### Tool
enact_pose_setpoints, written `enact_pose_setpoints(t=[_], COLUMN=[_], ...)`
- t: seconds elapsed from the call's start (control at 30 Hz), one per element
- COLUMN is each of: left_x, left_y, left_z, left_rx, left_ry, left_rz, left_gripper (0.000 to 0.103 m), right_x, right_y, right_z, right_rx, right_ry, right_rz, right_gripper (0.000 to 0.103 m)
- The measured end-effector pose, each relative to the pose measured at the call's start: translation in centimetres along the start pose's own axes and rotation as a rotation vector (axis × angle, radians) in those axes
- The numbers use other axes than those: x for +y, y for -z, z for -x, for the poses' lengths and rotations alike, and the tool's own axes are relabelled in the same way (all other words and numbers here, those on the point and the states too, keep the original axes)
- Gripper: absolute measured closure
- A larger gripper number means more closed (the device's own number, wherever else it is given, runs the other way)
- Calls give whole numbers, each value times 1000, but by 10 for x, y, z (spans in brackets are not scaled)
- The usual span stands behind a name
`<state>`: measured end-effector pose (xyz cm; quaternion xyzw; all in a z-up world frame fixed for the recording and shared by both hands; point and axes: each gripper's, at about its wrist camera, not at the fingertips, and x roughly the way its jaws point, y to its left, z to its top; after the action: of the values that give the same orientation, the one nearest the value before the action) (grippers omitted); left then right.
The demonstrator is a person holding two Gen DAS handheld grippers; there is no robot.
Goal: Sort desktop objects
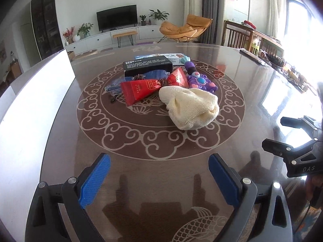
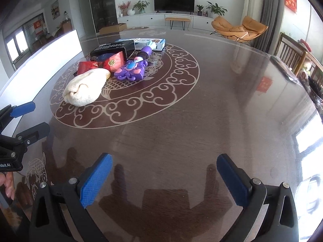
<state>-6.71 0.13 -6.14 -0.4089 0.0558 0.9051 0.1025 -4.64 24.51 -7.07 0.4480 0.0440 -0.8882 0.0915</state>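
Nearest, the left gripper [image 1: 159,178] and right gripper [image 2: 164,179] hover over the table [image 1: 161,141], each spread wide and holding nothing. Ahead of both, well apart from the fingers, lies the pile: first the cloth [image 1: 189,109], then red packets [image 1: 141,90] and purple toy [image 1: 201,80], then black box [image 1: 148,66], with a blue-white box [image 2: 150,43] farthest.

Your left wrist camera looks low across the table [image 1: 60,141]; your right one, beside it, shares the central pile [image 2: 88,86]
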Motion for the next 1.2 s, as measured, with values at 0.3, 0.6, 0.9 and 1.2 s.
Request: enact_pose_setpoints(t=[0.3,0.6,0.9,1.2], left_x=[28,13,13,14], left_y=[-7,-6,-6,-6], left_z=[-27,-30,-30,-30], left_rx=[76,113,112,112], left_ry=[54,-6,0,0], left_rz=[93,33,30,30], left_gripper=[4,0,0,0], right_x=[-7,-6,-6,-6], right_y=[1,1,1,1], right_z=[-8,-8,-8,-8], right_rx=[35,41,41,41], right_ry=[31,49,49,49], right_rz=[-50,-48,-48,-48], right_gripper=[0,0,0,0])
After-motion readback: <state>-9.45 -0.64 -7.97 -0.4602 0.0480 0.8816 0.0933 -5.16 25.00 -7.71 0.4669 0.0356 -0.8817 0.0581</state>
